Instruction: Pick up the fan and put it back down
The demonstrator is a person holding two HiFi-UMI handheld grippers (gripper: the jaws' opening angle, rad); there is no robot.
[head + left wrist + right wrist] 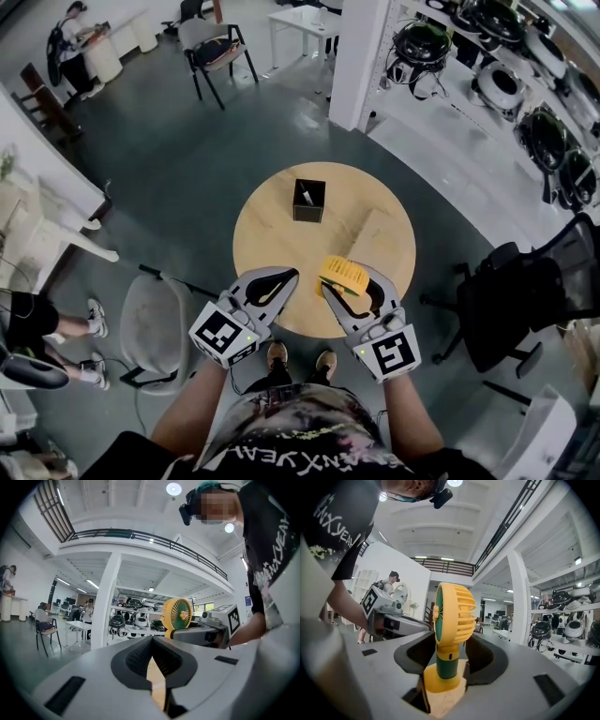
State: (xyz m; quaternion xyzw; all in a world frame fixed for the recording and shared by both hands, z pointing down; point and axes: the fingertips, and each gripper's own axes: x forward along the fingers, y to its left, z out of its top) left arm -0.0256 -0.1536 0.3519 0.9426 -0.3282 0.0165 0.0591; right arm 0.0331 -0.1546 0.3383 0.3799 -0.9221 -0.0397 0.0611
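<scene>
A small yellow fan [344, 277] with a green stem stands upright at the near edge of the round wooden table [281, 225]. My right gripper [345, 281] is shut on its stem. In the right gripper view the fan [452, 616] rises between the two dark pads of the right gripper [445, 660], with its yellow base just over the wood. To its left, my left gripper [286, 277] is shut and holds nothing. In the left gripper view, the left gripper's [152, 641] tips meet, and the fan [177, 613] shows beyond them to the right.
A black open box [308, 200] stands near the table's middle. A grey chair [155, 328] is at the near left of the table and a black office chair [525, 309] at its right. Shelves with headsets [497, 84] line the far right.
</scene>
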